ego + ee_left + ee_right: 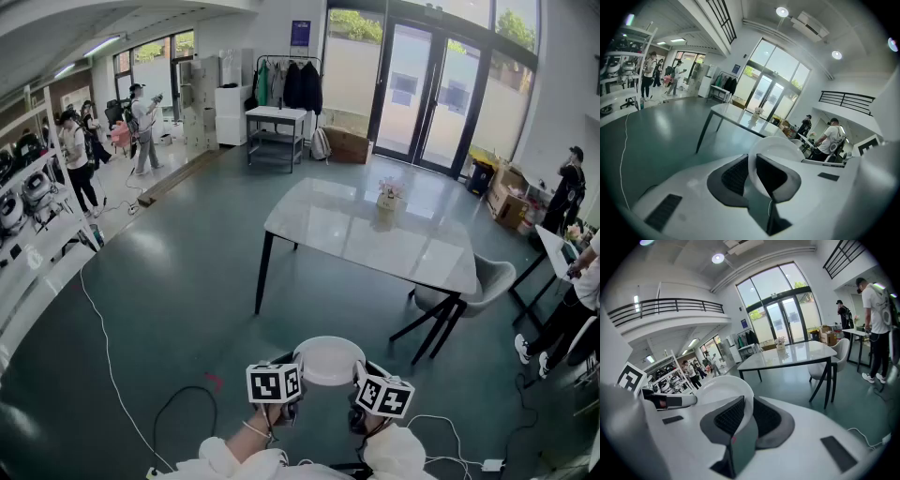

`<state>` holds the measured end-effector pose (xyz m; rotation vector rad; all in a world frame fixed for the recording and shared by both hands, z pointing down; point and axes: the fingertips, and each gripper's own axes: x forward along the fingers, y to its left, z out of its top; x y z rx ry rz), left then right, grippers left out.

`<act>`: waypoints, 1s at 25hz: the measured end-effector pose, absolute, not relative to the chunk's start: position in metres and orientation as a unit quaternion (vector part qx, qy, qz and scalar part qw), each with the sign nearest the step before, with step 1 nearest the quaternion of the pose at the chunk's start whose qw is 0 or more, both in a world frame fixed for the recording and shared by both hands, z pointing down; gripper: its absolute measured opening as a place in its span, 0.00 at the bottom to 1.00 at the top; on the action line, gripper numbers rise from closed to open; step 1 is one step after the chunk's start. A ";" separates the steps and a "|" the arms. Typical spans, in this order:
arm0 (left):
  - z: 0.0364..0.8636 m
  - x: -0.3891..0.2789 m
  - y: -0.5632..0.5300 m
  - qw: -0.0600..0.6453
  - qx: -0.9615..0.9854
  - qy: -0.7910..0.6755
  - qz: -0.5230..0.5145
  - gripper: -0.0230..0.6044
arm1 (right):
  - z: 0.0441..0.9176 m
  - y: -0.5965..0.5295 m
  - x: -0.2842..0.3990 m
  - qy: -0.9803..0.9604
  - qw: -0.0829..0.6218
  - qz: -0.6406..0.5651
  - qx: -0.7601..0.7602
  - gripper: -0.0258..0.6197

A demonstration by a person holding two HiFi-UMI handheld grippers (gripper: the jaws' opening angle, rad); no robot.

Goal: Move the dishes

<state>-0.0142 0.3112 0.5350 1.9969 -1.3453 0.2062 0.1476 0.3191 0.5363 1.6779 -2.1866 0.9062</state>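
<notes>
Left claw (752, 174) and right claw (746, 417) each clamped on plate (328, 361) rim, well short of table (403, 251) near edge. Thin bite; any twist or spread between them likely drops it.

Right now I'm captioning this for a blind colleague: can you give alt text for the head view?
The left gripper and the right gripper clamp one white plate by opposite rims above a dark floor. Ahead stands a white table with a small flower vase, a grey chair beside it.
</notes>
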 end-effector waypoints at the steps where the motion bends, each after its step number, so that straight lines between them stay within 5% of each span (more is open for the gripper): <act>1: 0.535 -0.016 0.312 0.356 0.772 -0.520 0.080 0.11 | 0.536 0.319 0.148 -0.747 0.121 0.309 0.575 0.22; 25: 0.525 -0.058 0.292 0.336 0.782 -0.521 0.064 0.11 | 0.533 0.300 0.107 -0.754 0.081 0.317 0.569 0.22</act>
